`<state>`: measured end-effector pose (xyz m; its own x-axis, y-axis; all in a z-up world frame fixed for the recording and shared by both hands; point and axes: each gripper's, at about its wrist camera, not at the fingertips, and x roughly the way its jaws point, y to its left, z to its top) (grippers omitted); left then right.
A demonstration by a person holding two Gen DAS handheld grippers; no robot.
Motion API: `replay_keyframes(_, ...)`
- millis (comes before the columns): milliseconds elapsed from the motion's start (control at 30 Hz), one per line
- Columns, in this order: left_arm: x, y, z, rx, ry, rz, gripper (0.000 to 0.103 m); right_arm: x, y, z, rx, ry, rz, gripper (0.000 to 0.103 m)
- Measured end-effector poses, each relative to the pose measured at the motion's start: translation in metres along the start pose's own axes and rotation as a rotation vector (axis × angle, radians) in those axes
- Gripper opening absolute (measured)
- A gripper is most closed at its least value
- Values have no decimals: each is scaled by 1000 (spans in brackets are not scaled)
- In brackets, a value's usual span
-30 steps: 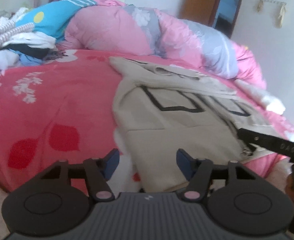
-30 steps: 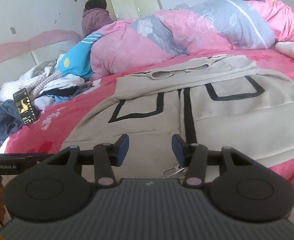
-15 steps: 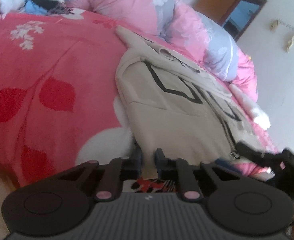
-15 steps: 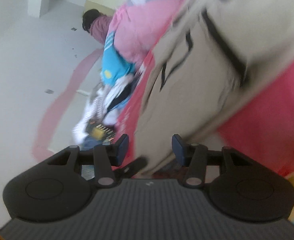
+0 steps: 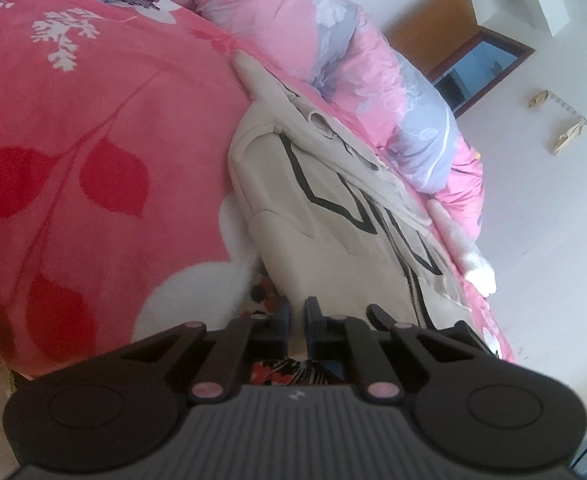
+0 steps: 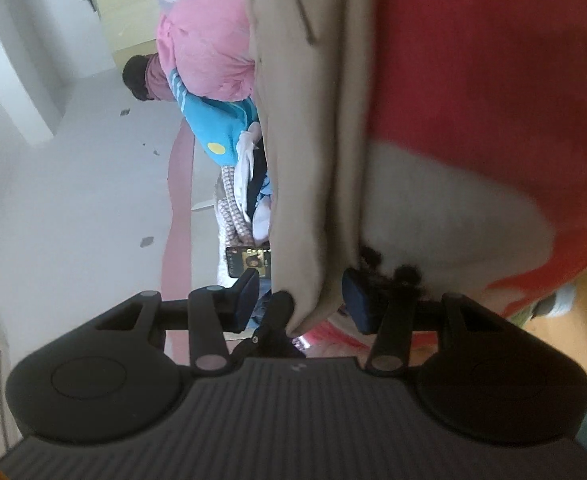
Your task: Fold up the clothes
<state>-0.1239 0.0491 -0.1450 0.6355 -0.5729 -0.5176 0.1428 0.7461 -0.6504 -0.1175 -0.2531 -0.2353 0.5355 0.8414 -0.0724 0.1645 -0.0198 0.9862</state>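
Left claw (image 5: pixel 297 322): my fingers are pressing nearly together on the near hem of the beige jacket (image 5: pixel 333 216), with a thin fold of cloth showing in the narrow gap between them. I am recording this as a pinch on the hem.

Right claw (image 6: pixel 301 300): my fingers are standing spread apart, rolled on their side relative to the bed. The jacket's edge (image 6: pixel 305 160) is hanging between the two blue pads (image 6: pixel 249 294), nearer the right-hand one. I am not seeing either pad closing on the cloth.

Garment: the jacket is lying flat on the red floral blanket (image 5: pixel 93 152) that is covering the bed, front side up, with black outlined pocket shapes and a centre zip (image 5: pixel 411 280) showing. Its hood end is pointing toward the pink and grey duvet (image 5: pixel 333 40), which is lying heaped along the far side of the bed.

Other items: a pile of loose clothes (image 6: pixel 241 184) is sitting at the head of the bed, and a phone (image 6: pixel 249 260) with a lit screen is propped beside it. A brown door (image 5: pixel 433 40) is standing in the white wall beyond the bed.
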Motion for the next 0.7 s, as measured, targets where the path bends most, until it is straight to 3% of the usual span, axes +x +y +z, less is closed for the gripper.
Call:
replay_keyframes(267, -3, -2, 3, 16, -27, -20, 8, 1, -10, -4, 78, 19, 40, 46)
replay_keyframes(500, -1, 9, 6, -51, -27, -41, 13, 18, 2, -6, 4, 19, 62, 8)
replay_keyframes(600, 2, 19, 9, -125, -30, -62, 31, 20, 6, -8, -3, 16, 76, 5)
replay_keyframes(700, 7, 25, 14, -144, -25, -72, 32, 22, 9, -10, -11, 13, 89, 5)
